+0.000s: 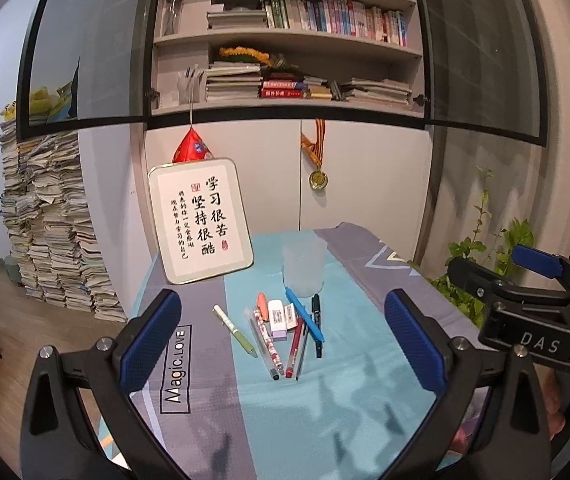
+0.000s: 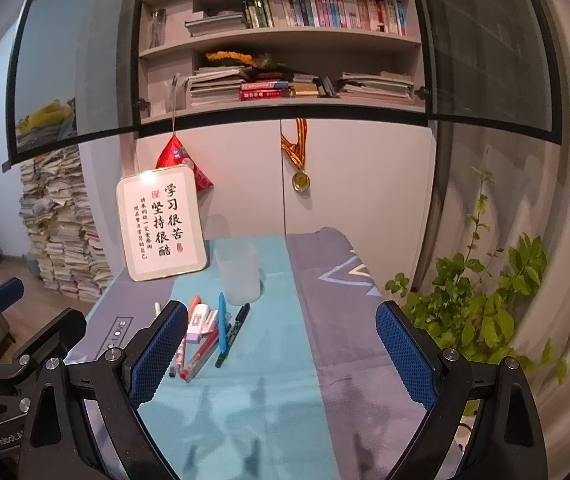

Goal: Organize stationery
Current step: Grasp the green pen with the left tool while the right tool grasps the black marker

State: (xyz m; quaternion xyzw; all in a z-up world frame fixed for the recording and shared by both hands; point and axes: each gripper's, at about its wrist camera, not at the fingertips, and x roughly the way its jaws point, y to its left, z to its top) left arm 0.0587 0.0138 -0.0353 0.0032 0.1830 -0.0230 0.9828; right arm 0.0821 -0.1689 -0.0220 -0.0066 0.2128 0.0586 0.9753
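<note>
Several pens lie side by side on the teal strip of the tablecloth: a green pen [image 1: 236,331] at the left, a patterned pen [image 1: 265,336], a red pen [image 1: 295,347], a blue pen [image 1: 305,314] and a black marker [image 1: 317,325]. An orange highlighter [image 1: 261,301] and a white eraser [image 1: 277,318] rest at their far end. A translucent cup [image 1: 304,264] stands empty just behind them. My left gripper [image 1: 283,346] hovers open above the near side of the pens. My right gripper [image 2: 283,354] is open too, to the right of the pens [image 2: 201,340] and cup [image 2: 237,271].
A framed calligraphy sign [image 1: 201,220] leans against the cabinet at the table's back left. A medal [image 1: 318,178] hangs on the cabinet door, bookshelves above. A leafy plant [image 2: 485,300] stands off the right edge, paper stacks [image 1: 53,232] on the floor at left.
</note>
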